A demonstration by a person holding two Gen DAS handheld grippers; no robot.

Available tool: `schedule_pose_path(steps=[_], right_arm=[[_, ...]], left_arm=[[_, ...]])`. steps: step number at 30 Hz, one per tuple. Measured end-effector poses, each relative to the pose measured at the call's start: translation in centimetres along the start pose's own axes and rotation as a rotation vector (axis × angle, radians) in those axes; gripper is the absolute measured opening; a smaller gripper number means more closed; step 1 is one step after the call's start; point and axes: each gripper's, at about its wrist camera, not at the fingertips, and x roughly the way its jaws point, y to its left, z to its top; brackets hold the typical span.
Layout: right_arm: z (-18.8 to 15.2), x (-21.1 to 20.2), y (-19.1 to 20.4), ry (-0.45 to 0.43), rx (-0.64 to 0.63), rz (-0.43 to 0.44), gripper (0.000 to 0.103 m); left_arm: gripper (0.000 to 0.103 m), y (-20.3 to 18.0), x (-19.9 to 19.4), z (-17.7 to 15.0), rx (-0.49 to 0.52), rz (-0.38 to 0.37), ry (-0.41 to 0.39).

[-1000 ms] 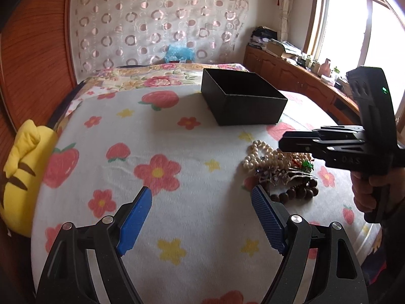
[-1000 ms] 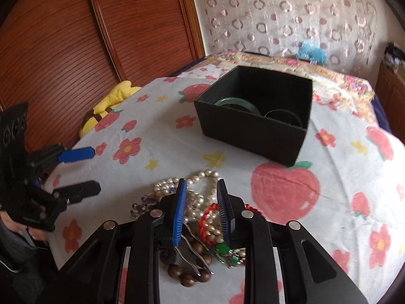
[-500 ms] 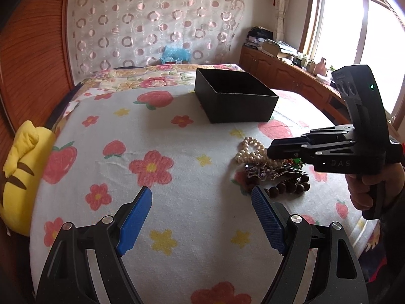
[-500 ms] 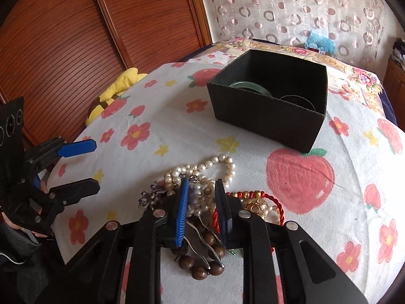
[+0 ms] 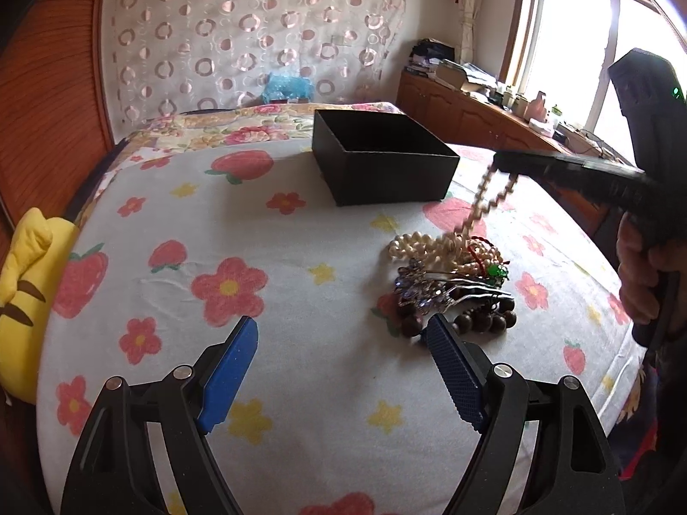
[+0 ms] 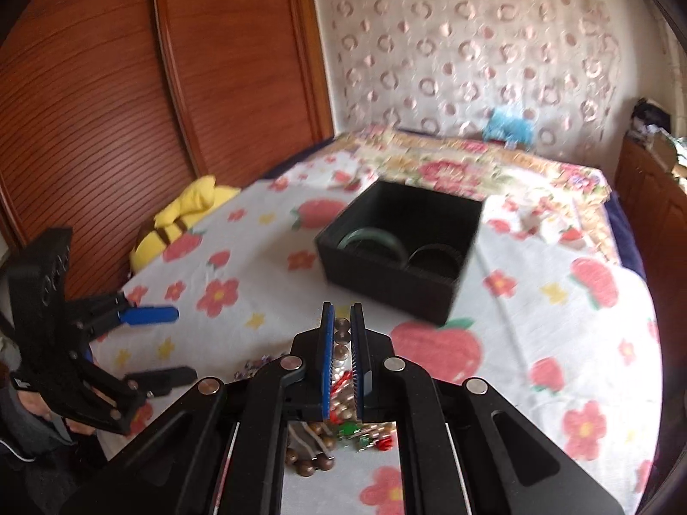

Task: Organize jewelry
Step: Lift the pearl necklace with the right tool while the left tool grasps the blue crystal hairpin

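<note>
A pile of jewelry (image 5: 451, 283) lies on the flowered bedspread: pearls, a silver hair clip, brown wooden beads, red and green pieces. My right gripper (image 6: 342, 319) is shut on the pearl necklace (image 5: 485, 197) and holds one end up in the air above the pile; the rest still trails into the pile. The gripper also shows in the left wrist view (image 5: 504, 159). A black open box (image 6: 403, 249) stands beyond, with a green bangle (image 6: 371, 240) and a dark ring (image 6: 433, 257) inside. My left gripper (image 5: 343, 365) is open and empty, low over the bed, near the pile.
A yellow plush toy (image 5: 21, 283) lies at the bed's left edge by the wooden wardrobe (image 6: 129, 107). A wooden cabinet (image 5: 472, 116) with clutter runs along the right under the window. A curtain hangs behind the bed.
My right gripper has closed on the pearl necklace and lifted it up from the pile, toward the box. My left gripper has stayed open and shifted a little toward the pile.
</note>
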Motion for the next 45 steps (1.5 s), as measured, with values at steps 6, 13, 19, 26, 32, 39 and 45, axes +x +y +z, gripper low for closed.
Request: schedule_pose_path(steps=[6,13,19,26,32,39,45], right_arm=[[0.8,-2.8,-2.4,-0.07,0.009,-0.088,0.008],[0.9,-4.7,-4.5,-0.095,0.036,-0.127,0.008],[0.3,-4.3,-4.5,-0.085,0.046,-0.121,0.008],[-0.2,-3.0,-3.8,-0.065,0.042,-0.108,0.008],[-0.1,-2.9,-3.2,-0.064,0.034,-0.102,0.008],[0.3,-3.0,-2.8,-0.07,0.024,-0.1,0.008],[1.9,-3.9,-2.4,-0.1,0.006,-0.104,0.009]], left_arm=[[0.073,-1.1,1.4,0.8,-0.003,-0.072,0.016],[0.048,-2.0,3.1,2.1,-0.014,-0.15,0.06],[0.039,-1.8,5.5,2.9,-0.053,-0.174,0.135],[0.038,-1.5,6.1,3.0,-0.077,-0.176,0.158],[0.021,-1.7,5.9,3.1,-0.054,-0.159,0.14],[0.021,-2.2,3.9,3.2,-0.01,-0.099,0.047],[0.021,-1.2,2.3,4.5,-0.024,-0.071,-0.016]])
